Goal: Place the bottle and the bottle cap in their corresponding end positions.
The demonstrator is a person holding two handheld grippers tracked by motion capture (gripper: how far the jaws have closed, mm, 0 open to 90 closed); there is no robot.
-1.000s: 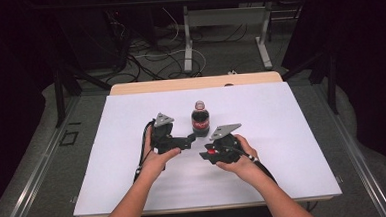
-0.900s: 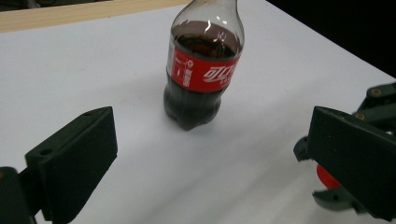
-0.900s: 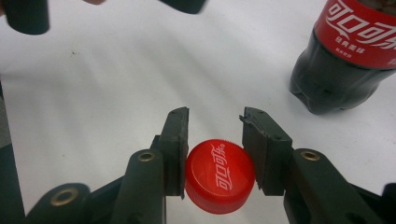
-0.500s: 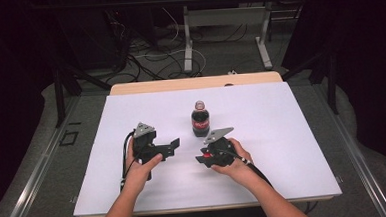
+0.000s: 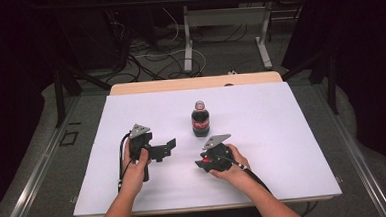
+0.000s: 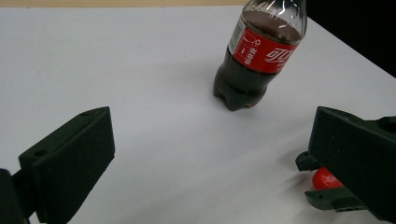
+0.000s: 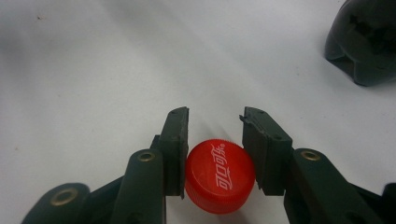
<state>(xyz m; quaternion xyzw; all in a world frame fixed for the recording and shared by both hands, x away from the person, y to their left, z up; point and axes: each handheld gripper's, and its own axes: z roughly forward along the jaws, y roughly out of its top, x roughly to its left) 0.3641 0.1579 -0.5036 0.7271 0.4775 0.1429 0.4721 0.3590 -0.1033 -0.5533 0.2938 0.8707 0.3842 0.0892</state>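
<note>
A cola bottle (image 5: 200, 120) with a red label stands upright near the middle of the white table top (image 5: 282, 124). In the left gripper view the bottle (image 6: 254, 60) rises ahead and to the right, its top cut off by the frame. My right gripper (image 7: 215, 122) is shut on a red bottle cap (image 7: 219, 175), low over the table in front of the bottle (image 7: 369, 42). In the high view the right gripper (image 5: 200, 163) points left. My left gripper (image 5: 170, 145) is open and holds nothing, left of the bottle. Its jaws (image 6: 210, 144) stand wide, and past them I see the cap (image 6: 327, 179).
The table's wooden far edge (image 5: 194, 82) shows behind the white sheet. Beyond it are the legs of another table (image 5: 187, 38) and cables (image 5: 148, 56) on the floor. Dark curtains hang at both sides.
My left gripper has drawn back to the left, away from the bottle. My right gripper has sunk toward the table with the cap still in it.
</note>
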